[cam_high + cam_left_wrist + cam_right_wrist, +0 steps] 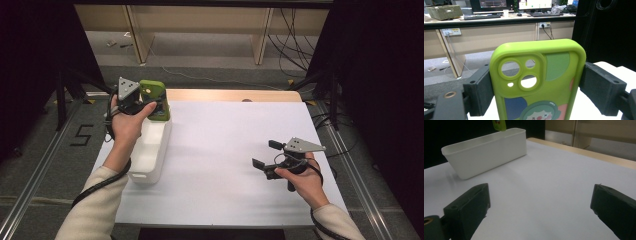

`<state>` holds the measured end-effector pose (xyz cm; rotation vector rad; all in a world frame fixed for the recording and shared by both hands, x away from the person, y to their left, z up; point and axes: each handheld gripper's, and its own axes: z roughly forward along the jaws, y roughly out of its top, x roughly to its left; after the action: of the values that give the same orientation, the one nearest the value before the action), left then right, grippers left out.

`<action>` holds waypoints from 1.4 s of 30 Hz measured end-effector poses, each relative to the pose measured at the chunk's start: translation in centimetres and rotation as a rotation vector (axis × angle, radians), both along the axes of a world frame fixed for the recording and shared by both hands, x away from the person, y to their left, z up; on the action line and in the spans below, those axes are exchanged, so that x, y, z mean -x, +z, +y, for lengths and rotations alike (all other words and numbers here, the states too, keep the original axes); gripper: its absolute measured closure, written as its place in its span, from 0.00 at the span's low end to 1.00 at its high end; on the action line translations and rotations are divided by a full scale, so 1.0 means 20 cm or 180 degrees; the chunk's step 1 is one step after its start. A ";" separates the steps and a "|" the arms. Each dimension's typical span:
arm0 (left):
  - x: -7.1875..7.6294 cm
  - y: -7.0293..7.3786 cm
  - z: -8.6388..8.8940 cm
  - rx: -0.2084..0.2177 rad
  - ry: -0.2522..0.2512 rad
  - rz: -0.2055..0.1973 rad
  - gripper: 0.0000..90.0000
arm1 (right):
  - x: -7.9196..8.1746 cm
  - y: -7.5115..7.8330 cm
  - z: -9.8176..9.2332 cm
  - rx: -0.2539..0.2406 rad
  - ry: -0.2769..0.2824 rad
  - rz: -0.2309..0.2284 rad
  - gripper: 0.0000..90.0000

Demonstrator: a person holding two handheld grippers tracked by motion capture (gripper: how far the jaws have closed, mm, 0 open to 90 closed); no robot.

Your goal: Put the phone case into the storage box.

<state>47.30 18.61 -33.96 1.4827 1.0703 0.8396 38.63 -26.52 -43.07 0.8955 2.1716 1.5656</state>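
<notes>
the left gripper [145,102] is clamped on a lime-green phone case [537,80], 1 black jaw pressed against each long side. the case stands upright, camera cutouts at the top and a cartoon clown print lower down. in the high view the case [154,99] is held over the far end of a white plastic bin [150,150] near the table's [225,150] left edge. the right gripper [267,155] hovers over the white tabletop well apart from the bin, its jaws spread wide with nothing between them.
</notes>
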 end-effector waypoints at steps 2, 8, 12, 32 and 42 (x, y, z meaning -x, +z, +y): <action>0.00 0.00 0.00 -0.0004 0.0006 -0.0002 0.19 | 0.00 0.00 0.00 0.0002 0.0002 0.0001 0.04; 0.00 0.00 0.01 -0.0010 0.0014 0.0007 0.19 | 0.00 0.00 0.00 0.0000 0.0002 0.0002 0.04; -0.01 0.00 0.02 -0.0011 0.0023 0.0007 0.19 | 0.00 0.00 0.00 0.0005 0.0002 0.0002 0.04; -0.02 -0.01 0.05 0.0002 0.0071 0.0018 0.19 | 0.00 0.00 0.00 -0.0010 0.0008 0.0004 0.05; -0.02 -0.01 0.06 -0.0001 0.0077 0.0028 0.19 | 0.00 0.00 0.00 -0.0013 0.0008 0.0005 0.05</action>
<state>47.73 19.75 -34.18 1.4775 1.0965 0.8508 38.66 -26.45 -43.14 0.8958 2.1720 1.5718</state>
